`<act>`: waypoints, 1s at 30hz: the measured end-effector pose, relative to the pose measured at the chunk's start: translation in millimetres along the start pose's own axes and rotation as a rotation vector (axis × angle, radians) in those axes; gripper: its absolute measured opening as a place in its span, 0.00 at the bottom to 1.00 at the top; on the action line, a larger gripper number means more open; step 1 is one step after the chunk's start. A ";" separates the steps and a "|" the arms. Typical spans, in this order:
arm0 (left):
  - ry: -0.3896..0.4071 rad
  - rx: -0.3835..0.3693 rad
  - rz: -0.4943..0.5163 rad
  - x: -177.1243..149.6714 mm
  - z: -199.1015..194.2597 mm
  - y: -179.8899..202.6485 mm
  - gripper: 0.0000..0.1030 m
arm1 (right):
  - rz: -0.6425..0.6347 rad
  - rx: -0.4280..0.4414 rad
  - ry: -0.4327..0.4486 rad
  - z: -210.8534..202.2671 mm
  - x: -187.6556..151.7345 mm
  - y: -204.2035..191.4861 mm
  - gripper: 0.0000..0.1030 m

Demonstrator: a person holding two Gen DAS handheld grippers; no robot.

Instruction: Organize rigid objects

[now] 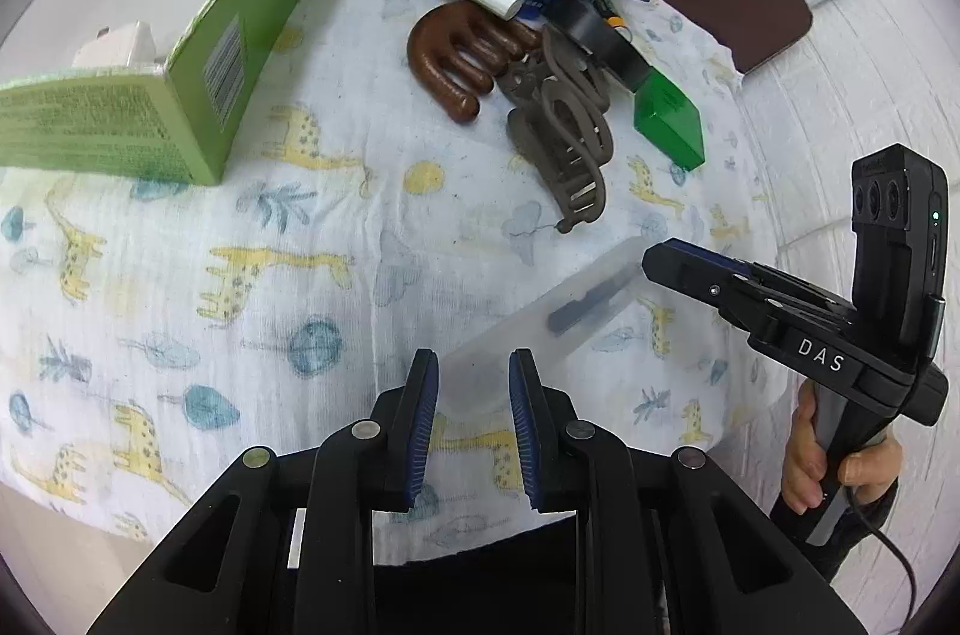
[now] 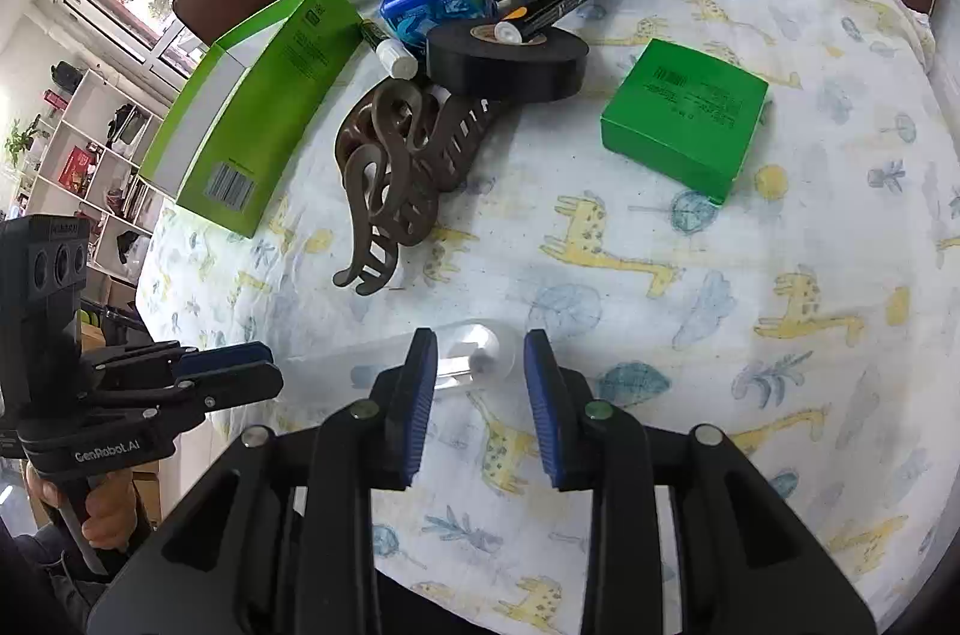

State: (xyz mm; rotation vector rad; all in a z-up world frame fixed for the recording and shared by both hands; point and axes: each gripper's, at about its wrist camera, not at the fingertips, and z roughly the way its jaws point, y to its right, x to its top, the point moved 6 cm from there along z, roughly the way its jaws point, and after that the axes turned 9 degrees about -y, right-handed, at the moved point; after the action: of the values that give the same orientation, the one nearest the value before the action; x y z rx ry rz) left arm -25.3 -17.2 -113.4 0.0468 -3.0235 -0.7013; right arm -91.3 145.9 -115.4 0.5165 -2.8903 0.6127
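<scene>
Now both grippers converge on the clear plastic case (image 1: 540, 317) lying on the giraffe-print cloth (image 1: 180, 275).
Left gripper (image 1: 474, 365) has its jaws parted around the case's near end, not yet closed; right gripper (image 2: 480, 344) likewise open at the opposite end. Next likely calls for closing one grip and carrying it toward the clustered hair claws (image 2: 390, 167), tape roll (image 2: 510, 59) and boxes.

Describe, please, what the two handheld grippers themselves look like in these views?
Both are black plastic with linkage arms and round metal pivot pins; the fingers carry ribbed blue pads. The right gripper bears white "DAS" lettering, a black camera block with a green light, and a trailing black cable. The left gripper reads "GenRobot.AI". A bare hand holds the grey handle.
</scene>
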 end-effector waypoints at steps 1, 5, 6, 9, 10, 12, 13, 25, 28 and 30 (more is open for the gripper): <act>-0.013 -0.011 -0.019 -1.5 1.0 -2.7 0.22 | -0.002 0.001 -0.003 0.3 -1.1 -1.4 0.29; -0.031 -0.016 -0.046 -6.3 2.0 -6.1 0.22 | -0.022 -0.002 -0.006 0.0 0.0 0.1 0.29; -0.029 -0.016 -0.049 -6.8 1.7 -5.5 0.22 | -0.032 -0.006 -0.002 -0.7 1.6 -0.9 0.29; -0.023 -0.013 -0.053 -6.5 2.2 -1.6 0.22 | -0.065 -0.021 -0.001 -1.7 2.4 -3.6 0.30; -0.020 -0.007 -0.054 -5.4 2.9 -1.2 0.22 | -0.068 -0.029 -0.007 -0.3 2.0 -3.5 0.30; -0.030 0.003 -0.056 -4.6 6.1 -0.8 0.22 | -0.072 -0.039 -0.015 2.2 -0.5 -3.4 0.30; -0.023 0.009 -0.055 -3.9 5.5 -0.5 0.22 | -0.078 -0.045 -0.003 1.2 -1.6 -4.2 0.30; 0.013 0.068 -0.011 3.8 -0.6 -1.4 0.22 | -0.070 -0.082 -0.026 -3.2 -33.1 -11.6 0.32; 0.011 0.074 0.001 3.9 1.0 -2.3 0.22 | -0.058 -0.054 -0.031 -2.4 -36.4 -9.5 0.32; 0.010 0.076 0.010 2.6 3.3 -0.9 0.22 | -0.033 -0.034 -0.029 -2.5 -35.2 -6.0 0.30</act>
State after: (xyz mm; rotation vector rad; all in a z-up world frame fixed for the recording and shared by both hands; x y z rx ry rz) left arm -28.0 -16.7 -116.6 0.0378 -3.0377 -0.5827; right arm -56.3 152.4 -118.2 0.5718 -2.9080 0.5544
